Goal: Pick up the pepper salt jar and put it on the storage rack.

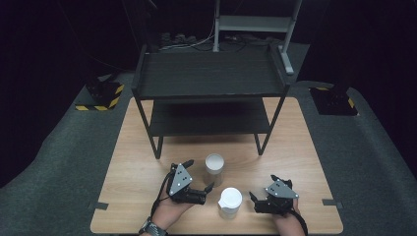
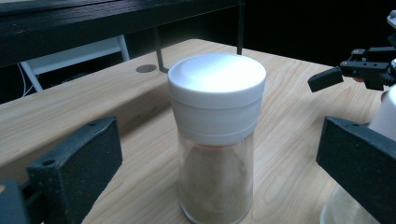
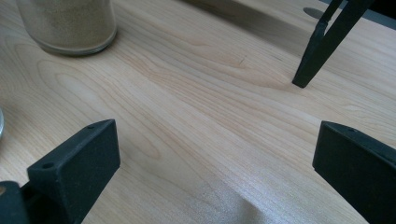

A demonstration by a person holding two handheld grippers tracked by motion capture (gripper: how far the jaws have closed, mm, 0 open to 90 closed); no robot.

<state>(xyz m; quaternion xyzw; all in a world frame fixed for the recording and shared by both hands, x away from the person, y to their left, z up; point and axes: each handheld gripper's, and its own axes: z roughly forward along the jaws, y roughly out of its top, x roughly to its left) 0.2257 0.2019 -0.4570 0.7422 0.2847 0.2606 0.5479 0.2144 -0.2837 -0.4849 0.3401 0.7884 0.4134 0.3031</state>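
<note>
Two clear jars with white lids and pale brown powder stand on the wooden table (image 1: 133, 162). The far jar (image 1: 214, 167) (image 2: 215, 135) stands upright between the jaws of my left gripper (image 1: 198, 175) (image 2: 217, 156), which is open and not touching it. The near jar (image 1: 230, 200) stands between the two grippers, and its side shows at the right edge of the left gripper view (image 2: 388, 114). My right gripper (image 1: 263, 188) (image 3: 215, 172) is open over bare wood to the right of the near jar. The far jar's base (image 3: 70, 23) lies ahead of it to the left.
A black two-level shelf unit (image 1: 209, 73) stands at the back of the table, and its front right leg (image 3: 322, 42) rises ahead of the right gripper. The table edges drop to grey carpet. A grey stand (image 1: 255, 22) is behind the shelf.
</note>
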